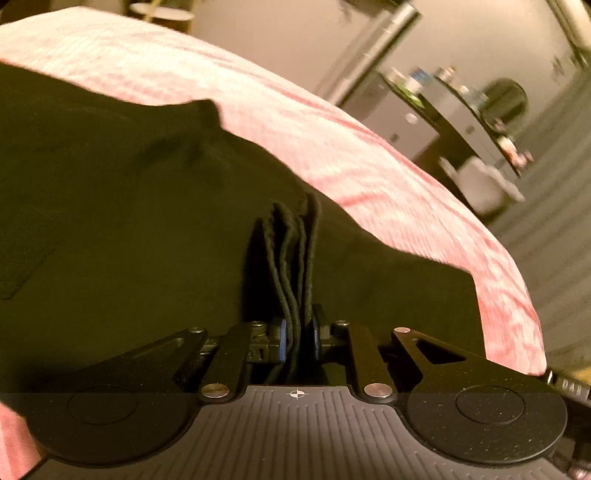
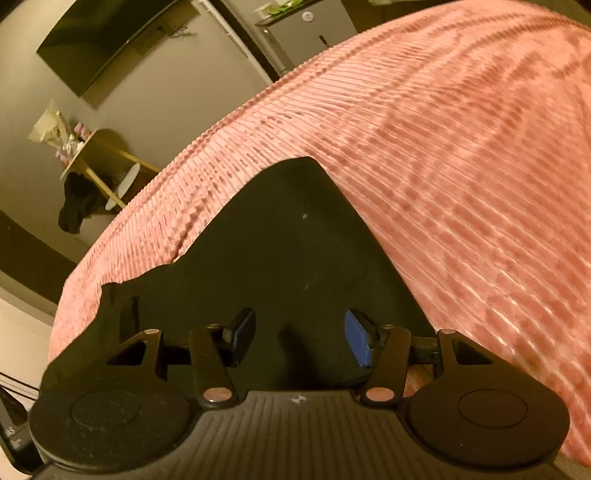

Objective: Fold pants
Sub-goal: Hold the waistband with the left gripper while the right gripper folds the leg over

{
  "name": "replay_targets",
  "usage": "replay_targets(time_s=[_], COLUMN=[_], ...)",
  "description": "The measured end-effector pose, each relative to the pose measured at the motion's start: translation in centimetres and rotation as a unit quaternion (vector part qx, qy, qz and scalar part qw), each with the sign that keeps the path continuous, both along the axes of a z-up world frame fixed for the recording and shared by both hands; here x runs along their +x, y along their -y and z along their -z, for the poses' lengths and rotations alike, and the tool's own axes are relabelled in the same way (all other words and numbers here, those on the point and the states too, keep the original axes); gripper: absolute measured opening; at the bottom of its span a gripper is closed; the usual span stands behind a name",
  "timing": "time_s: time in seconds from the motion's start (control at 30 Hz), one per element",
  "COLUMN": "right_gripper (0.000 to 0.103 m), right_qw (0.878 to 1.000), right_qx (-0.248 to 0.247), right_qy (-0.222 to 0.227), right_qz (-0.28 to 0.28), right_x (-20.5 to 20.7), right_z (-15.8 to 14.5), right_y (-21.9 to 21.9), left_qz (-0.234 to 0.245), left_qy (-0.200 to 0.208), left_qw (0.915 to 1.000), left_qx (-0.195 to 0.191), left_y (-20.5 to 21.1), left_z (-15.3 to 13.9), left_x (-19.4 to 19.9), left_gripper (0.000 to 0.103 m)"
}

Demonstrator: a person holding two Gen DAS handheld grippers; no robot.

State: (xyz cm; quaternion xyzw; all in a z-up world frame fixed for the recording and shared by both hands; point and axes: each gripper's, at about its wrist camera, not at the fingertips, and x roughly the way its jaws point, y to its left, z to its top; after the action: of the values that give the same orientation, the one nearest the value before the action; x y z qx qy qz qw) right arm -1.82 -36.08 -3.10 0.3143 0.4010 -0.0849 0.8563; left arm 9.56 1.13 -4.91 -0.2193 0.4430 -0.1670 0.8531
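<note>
Black pants [image 1: 129,229] lie on a pink ribbed bedspread [image 1: 332,147]. My left gripper [image 1: 297,332] is shut on a bunched, stitched edge of the pants [image 1: 295,258], several layers thick, standing up between its blue pads. In the right wrist view the pants [image 2: 280,240] spread out ahead in a rounded peak on the bedspread [image 2: 461,166]. My right gripper [image 2: 299,338] is open, its blue pads [image 2: 356,341] wide apart just over the cloth, with nothing between them.
The bed's edge falls off at the right in the left wrist view, with grey floor [image 1: 546,221] and a cabinet [image 1: 443,122] beyond. In the right wrist view a small wooden side table [image 2: 99,162], a wall TV [image 2: 103,40] and a fridge [image 2: 306,33] lie past the bed.
</note>
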Motion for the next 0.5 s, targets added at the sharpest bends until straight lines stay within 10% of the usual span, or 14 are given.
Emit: replay_targets(time_s=[0.5], right_gripper=[0.047], right_qw=[0.999], right_qx=[-0.033], right_qy=[0.021], right_qz=[-0.028], right_x=[2.5], right_z=[0.4], right_y=[-1.4], left_qz=[-0.073], left_qy=[0.036], left_qw=[0.9943], left_qx=[0.068], left_y=[-2.7], left_z=[-1.7], left_x=[-1.0], left_gripper=[0.015])
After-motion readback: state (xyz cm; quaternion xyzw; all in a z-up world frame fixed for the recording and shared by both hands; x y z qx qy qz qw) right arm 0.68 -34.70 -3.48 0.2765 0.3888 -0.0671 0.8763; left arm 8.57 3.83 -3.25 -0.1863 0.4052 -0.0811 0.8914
